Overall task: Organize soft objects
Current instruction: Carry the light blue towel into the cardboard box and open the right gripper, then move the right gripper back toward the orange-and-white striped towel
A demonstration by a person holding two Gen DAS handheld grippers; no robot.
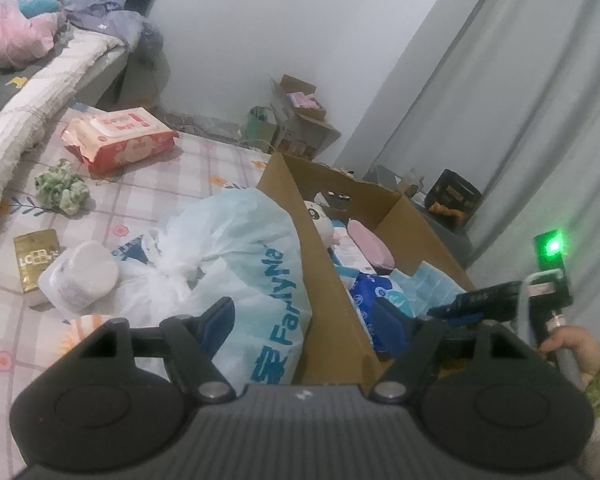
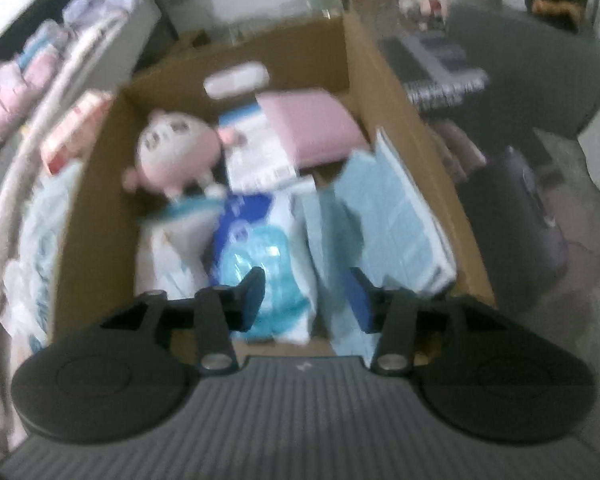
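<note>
A cardboard box (image 1: 332, 280) stands on a checked sheet and shows from above in the right wrist view (image 2: 100, 184). It holds a pink plush doll (image 2: 176, 152), a pink pouch (image 2: 312, 128), blue tissue packs (image 2: 260, 256) and light blue pads (image 2: 396, 208). My left gripper (image 1: 304, 320) is open and straddles the box's left wall, beside a white plastic bag (image 1: 240, 248). My right gripper (image 2: 308, 292) is open and empty above the box's near end; it also shows in the left wrist view (image 1: 476, 300). The right wrist view is blurred.
On the sheet lie a red wipes pack (image 1: 120, 140), a green scrunchie (image 1: 60, 192), a gold sachet (image 1: 34, 258) and a white wrapped pack (image 1: 80, 276). A bed (image 1: 40, 80) is at left, boxes (image 1: 300, 128) by the wall, curtain (image 1: 520, 120) at right.
</note>
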